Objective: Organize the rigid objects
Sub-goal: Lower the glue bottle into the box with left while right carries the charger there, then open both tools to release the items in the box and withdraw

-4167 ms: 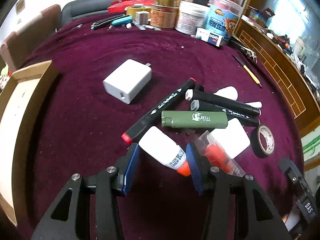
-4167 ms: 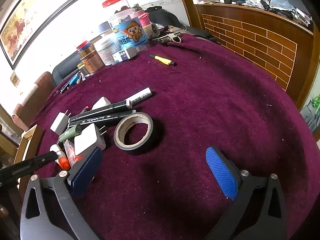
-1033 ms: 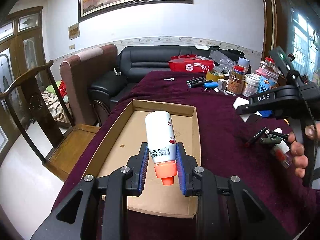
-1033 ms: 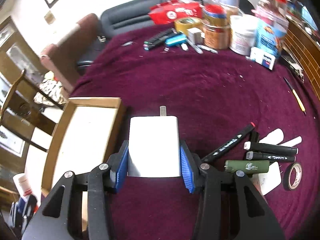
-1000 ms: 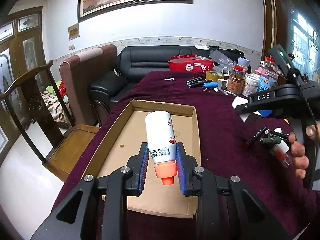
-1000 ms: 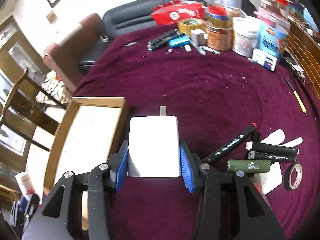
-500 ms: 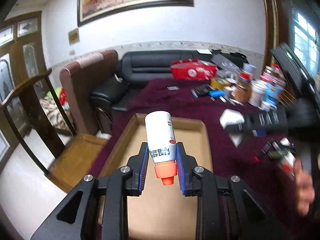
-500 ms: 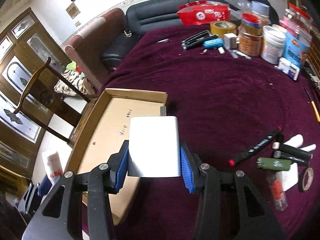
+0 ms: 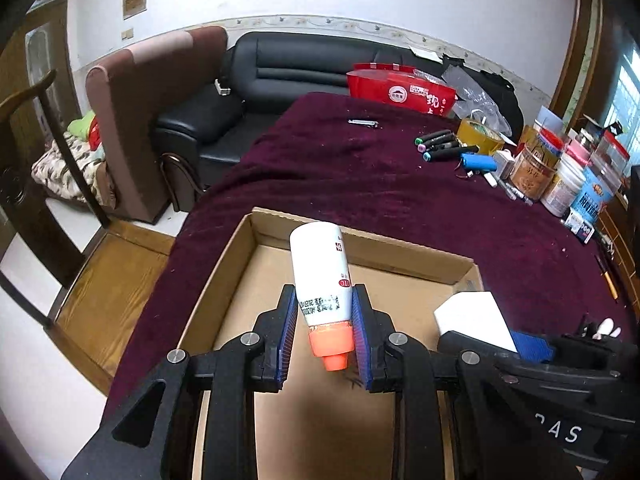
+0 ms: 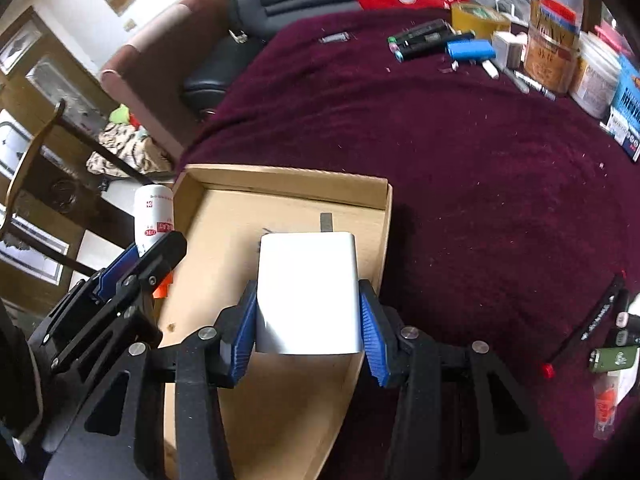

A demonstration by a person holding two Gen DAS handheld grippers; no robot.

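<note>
My left gripper [image 9: 323, 334] is shut on a white glue bottle [image 9: 320, 272] with an orange cap, held above the open cardboard box [image 9: 360, 240]. The same bottle [image 10: 152, 216] shows at the box's left edge in the right wrist view. My right gripper [image 10: 308, 320] is shut on a white charger block [image 10: 306, 296], its metal prong pointing forward over the box floor [image 10: 224, 248]. In the left wrist view the charger [image 9: 472, 316] and the right gripper hang over the box's right side.
The box lies at the edge of a table with a maroon cloth [image 10: 460, 160]. Markers, a green lighter [image 10: 612, 358] and a small packet lie at the right. Jars, tape, a blue case [image 10: 470, 50] and markers stand at the far edge. Beyond are a sofa and chairs.
Both grippers have moved over the box and come lower, each keeping its object. The right gripper with the charger now hangs close beside the left one.
</note>
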